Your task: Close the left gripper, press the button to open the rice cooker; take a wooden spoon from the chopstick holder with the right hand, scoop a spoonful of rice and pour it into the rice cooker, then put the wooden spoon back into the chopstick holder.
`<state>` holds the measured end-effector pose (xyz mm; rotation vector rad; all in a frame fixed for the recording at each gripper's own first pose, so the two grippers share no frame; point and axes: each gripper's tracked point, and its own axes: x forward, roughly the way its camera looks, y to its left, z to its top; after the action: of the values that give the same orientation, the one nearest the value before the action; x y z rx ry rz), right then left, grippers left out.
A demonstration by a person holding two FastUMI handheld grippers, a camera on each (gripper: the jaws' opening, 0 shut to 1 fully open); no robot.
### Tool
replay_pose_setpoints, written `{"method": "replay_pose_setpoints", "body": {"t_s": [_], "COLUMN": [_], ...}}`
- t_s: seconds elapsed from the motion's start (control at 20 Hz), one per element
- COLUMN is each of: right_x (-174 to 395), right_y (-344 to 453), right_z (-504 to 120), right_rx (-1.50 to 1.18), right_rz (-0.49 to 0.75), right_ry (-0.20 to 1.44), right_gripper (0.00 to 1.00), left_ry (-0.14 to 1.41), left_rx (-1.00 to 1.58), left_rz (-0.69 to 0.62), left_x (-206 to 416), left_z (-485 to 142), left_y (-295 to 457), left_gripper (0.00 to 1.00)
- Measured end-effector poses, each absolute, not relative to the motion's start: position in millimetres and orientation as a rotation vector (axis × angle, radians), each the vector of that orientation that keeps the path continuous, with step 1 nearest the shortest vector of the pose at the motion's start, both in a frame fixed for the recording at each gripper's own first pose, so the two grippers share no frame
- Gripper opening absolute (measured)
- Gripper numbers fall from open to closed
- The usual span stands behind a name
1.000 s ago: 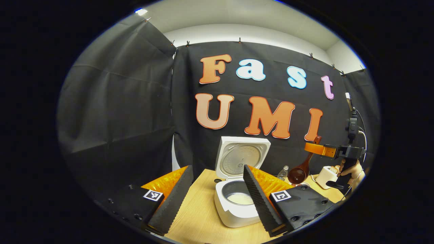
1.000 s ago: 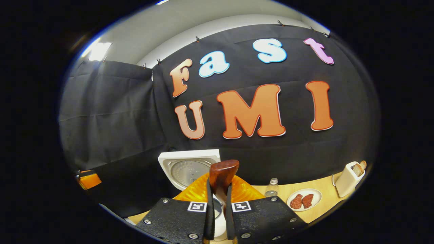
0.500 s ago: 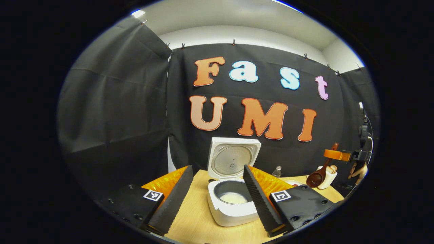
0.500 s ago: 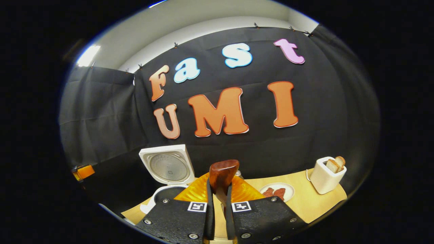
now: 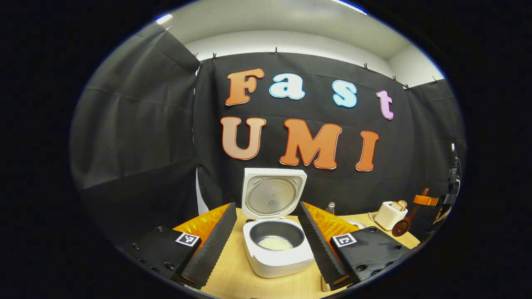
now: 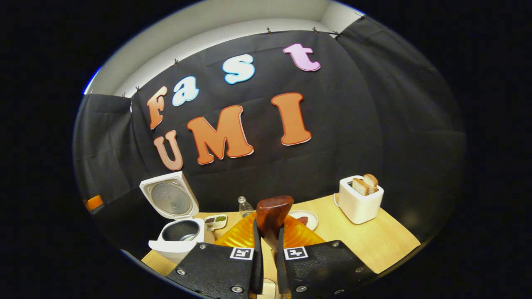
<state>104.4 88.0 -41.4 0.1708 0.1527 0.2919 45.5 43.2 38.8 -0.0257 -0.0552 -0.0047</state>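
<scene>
1. Rice cooker (image 5: 277, 245) standing on the wooden bench (image 5: 232, 278) with lid (image 5: 274, 193) swung upright; dark inner pot holding a small heap of white rice (image 5: 275, 243).
2. Left gripper (image 5: 266, 245) spread wide, gripping nothing, fingers either side of the cooker in the left gripper view.
3. Right gripper (image 6: 266, 265) clamped on the wooden spoon (image 6: 272, 216) handle; spoon bowl hanging near the toaster in the left gripper view (image 5: 402, 227).
4. White toaster (image 6: 360, 199) with two bread slices (image 6: 364, 185) poking out of the slots.
5. Small plate (image 6: 306, 218) with reddish food, divided dish (image 6: 216, 221), clear bottle (image 6: 244, 206) between cooker and toaster.
6. No brand or label legible; square markers on the gripper bodies only.
</scene>
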Motion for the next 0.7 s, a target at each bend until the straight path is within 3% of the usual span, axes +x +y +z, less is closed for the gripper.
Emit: {"method": "replay_pose_setpoints", "body": {"t_s": [0.7], "right_x": [135.5], "right_y": [42.6], "right_z": [-164.8], "right_rx": [0.318], "right_rz": [0.191], "right_ry": [0.266], "right_gripper": [0.13], "left_ry": [0.006], "left_rx": [-0.026], "left_rz": [0.022], "left_x": [49.4], "left_z": [16.7], "left_y": [41.2], "left_gripper": [1.00]}}
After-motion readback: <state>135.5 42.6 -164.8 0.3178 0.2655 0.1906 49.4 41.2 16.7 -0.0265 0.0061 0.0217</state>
